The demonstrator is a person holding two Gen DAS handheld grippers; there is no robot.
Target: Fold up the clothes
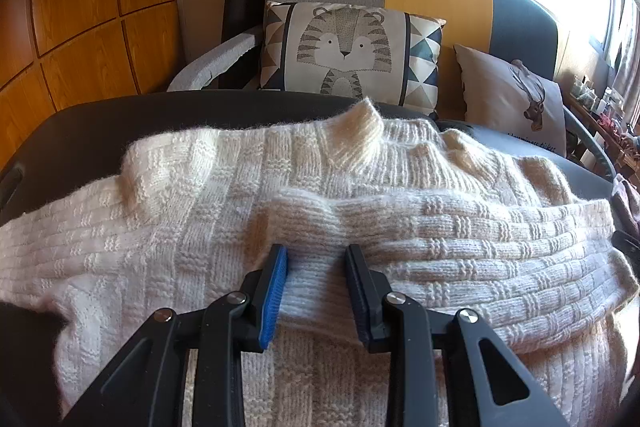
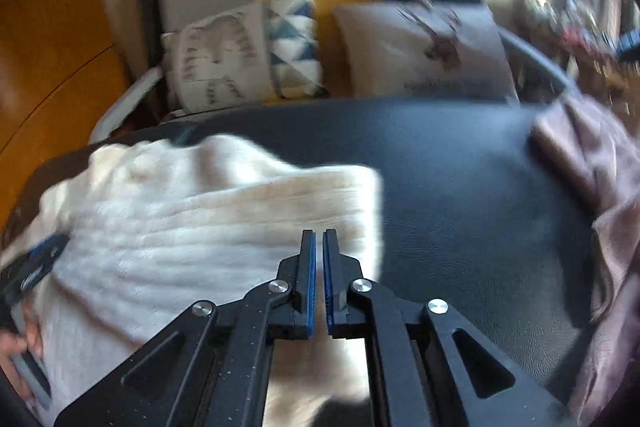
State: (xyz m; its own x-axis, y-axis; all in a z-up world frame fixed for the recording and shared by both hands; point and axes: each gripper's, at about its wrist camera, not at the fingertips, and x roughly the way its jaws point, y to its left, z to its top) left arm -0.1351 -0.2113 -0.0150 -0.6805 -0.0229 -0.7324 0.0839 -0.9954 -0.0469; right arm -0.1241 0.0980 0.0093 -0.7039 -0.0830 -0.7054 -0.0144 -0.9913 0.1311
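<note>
Claws tilt downward: left claw (image 1: 316,253) clamps sweater (image 1: 440,239) fold, right claw (image 2: 319,239) pressed together, empty.

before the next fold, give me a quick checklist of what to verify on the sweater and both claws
1. Left claw gripping the sleeve fold of the cream knit sweater: ok, knit bunched between its pads.
2. Right claw free: ok, shut with nothing between the pads.
3. Sweater lying flat: not ok, collar stands up rumpled.
4. Dark tabletop beside the sweater bare: ok.
5. Mauve garment apart from the sweater: ok.
6. Sweater's near hem: cannot tell, hidden.
</note>
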